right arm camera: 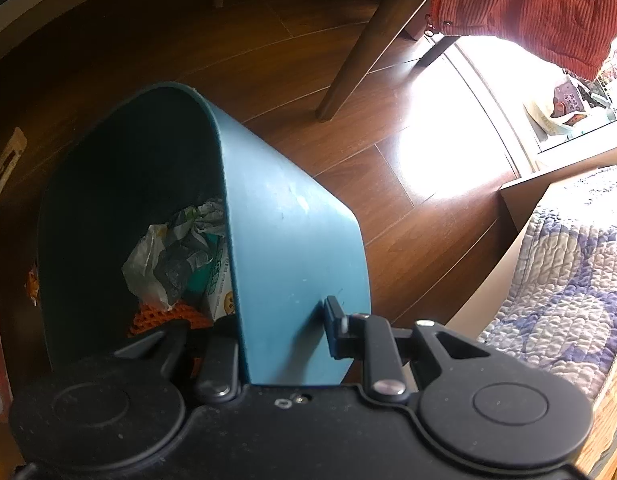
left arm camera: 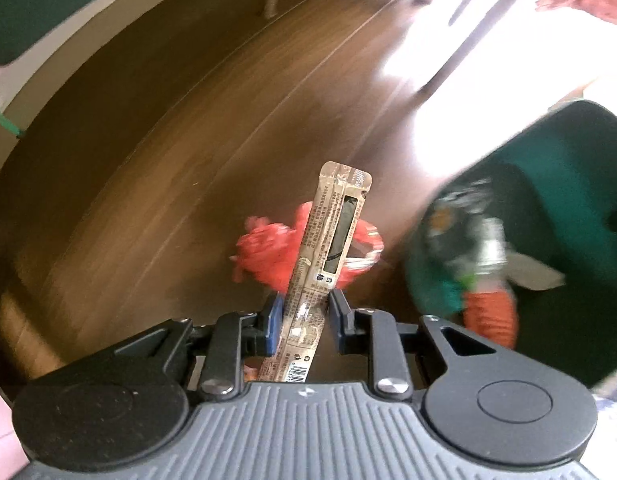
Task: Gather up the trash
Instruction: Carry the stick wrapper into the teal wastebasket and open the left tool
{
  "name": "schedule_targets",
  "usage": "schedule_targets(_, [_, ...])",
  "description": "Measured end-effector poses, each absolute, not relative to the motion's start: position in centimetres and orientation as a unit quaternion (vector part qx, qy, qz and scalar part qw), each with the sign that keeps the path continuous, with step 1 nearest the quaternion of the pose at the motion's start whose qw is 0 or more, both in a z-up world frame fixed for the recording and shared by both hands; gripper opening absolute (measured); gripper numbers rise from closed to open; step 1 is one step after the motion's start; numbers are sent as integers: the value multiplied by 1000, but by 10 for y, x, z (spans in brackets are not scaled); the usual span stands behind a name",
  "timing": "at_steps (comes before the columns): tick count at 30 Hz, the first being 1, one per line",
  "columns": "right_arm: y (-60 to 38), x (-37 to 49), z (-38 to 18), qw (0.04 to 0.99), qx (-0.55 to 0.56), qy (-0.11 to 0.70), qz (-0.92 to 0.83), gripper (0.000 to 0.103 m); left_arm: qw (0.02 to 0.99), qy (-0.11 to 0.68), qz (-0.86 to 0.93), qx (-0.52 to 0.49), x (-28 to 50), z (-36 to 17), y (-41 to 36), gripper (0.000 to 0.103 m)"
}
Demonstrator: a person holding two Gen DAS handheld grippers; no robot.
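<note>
My left gripper [left arm camera: 302, 312] is shut on a long tan snack wrapper [left arm camera: 328, 248] that stands up between its blue pads. Below it, a crumpled red plastic bag [left arm camera: 268, 252] lies on the wooden floor. The teal trash bin [left arm camera: 564, 184] is blurred at the right of the left wrist view, with trash inside. My right gripper [right arm camera: 284, 320] is shut on the wall of the teal bin [right arm camera: 292, 232], one finger inside and one outside, holding it tilted. Crumpled wrappers [right arm camera: 180, 252] and an orange net [right arm camera: 164, 316] lie in the bin.
A brown wooden floor [right arm camera: 268, 40] surrounds the bin. A chair leg [right arm camera: 360, 52] stands behind it, with an orange corduroy cloth [right arm camera: 528, 4] hanging above. A quilted bed [right arm camera: 564, 264] is at the right. A flat wrapper [right arm camera: 6, 164] lies on the floor at left.
</note>
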State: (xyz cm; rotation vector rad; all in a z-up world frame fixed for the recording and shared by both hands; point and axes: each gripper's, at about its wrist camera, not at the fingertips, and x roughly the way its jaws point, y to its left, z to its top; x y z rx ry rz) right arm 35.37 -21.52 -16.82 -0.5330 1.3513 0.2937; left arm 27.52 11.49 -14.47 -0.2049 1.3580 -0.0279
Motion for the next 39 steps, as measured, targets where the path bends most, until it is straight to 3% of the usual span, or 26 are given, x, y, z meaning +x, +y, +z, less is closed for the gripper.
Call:
schedule_targets(10, [-218,351,-167,741,-242,611,138,24,778,612,-94,-105,266,-93,43,24])
schedule_targets(25, [-223,351,-169,740,-236,615,136,24,765,627,-127,-76,319,-142,-46,24])
schedule_targets(39, [-222,352,-172,740,-238,613,140,25,755,642,-128,-30,330,-177,-70,24])
